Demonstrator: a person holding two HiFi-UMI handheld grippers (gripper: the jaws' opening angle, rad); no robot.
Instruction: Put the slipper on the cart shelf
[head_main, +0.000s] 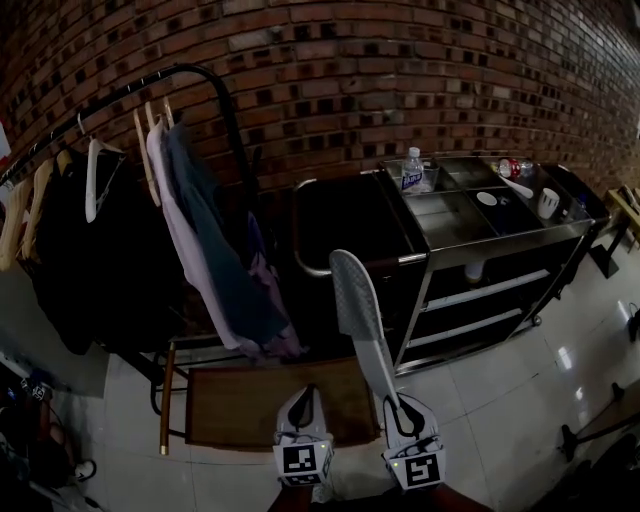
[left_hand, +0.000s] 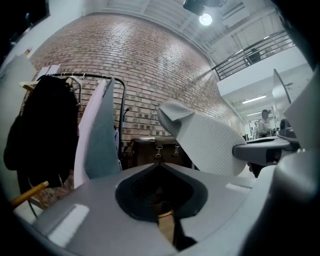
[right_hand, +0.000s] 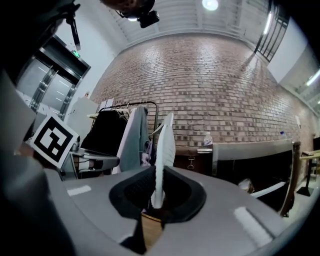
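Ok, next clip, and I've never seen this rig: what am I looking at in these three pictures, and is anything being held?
No robot here: a person carries a two-jaw tool in each hand. The head view comes from a camera on the person's head, looking down at both tools; the marker cubes are parts of them. The other two pictures come from cameras riding on each tool, looking along its jaws. The right tool is closed on a white slipper, seen edge-on in its own view. The left tool has its jaws together with nothing between them. Ahead, against a brick wall, stands a metal cart with a bottle and a cup on top, and a clothes rack hung with garments at the left.
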